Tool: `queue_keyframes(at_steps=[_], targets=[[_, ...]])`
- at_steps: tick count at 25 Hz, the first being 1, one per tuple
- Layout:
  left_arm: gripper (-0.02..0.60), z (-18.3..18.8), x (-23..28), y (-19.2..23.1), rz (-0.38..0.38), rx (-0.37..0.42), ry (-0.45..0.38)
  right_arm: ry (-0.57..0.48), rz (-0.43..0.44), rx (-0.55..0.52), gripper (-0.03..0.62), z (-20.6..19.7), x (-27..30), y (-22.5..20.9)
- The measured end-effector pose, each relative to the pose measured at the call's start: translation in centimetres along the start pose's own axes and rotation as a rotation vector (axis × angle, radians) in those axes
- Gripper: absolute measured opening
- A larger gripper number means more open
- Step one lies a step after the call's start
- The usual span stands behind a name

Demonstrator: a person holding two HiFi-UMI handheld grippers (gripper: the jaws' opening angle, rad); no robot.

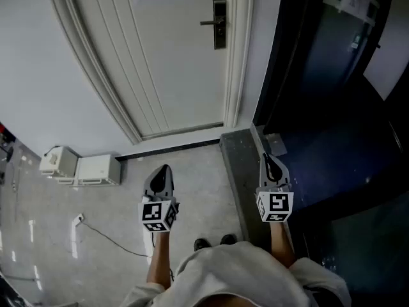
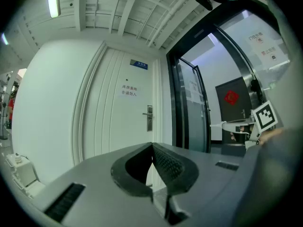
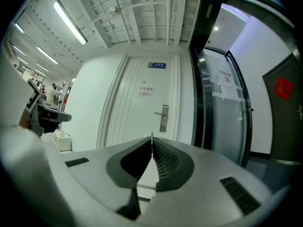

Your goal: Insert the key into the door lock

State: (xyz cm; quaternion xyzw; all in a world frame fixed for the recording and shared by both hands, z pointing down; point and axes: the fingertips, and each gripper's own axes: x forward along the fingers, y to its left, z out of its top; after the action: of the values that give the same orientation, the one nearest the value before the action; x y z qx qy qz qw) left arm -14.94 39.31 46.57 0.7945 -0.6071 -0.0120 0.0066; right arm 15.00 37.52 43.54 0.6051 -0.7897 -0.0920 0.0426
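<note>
The door lock sits on the white door at the upper centre of the head view, well apart from both tongs low in the frame, so the approach is not yet made.

The right gripper has its jaws pressed together on a thin metal sliver, which I take to be the key. Only its tip shows past the pads. Pinching it that far back probably keeps it stiff for the push into the keyway.

The key's long axis runs along the jaws, level and pointing at the door, and its flat blade stands edge-on and upright. In the right gripper view the tip lies just below and left of the lock plate – roughly lined up, though far off.

The left gripper is closed too, with nothing between its pads – probably held level alongside to stay out of the way
</note>
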Motion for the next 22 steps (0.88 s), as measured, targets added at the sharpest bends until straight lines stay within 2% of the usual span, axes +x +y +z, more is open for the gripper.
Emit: queue_keyframes(at_steps=[9, 22], targets=[[0.018, 0.0, 0.3, -1.2, 0.009, 0.009, -0.002, -0.015, 0.020, 0.011, 0.029, -0.7, -0.4, -0.7], [0.018, -0.3, 1.0, -6.2, 0.030, 0.025, 0.003, -0.017, 0.058, 0.020, 0.029, -2.3, -1.8, -4.7]])
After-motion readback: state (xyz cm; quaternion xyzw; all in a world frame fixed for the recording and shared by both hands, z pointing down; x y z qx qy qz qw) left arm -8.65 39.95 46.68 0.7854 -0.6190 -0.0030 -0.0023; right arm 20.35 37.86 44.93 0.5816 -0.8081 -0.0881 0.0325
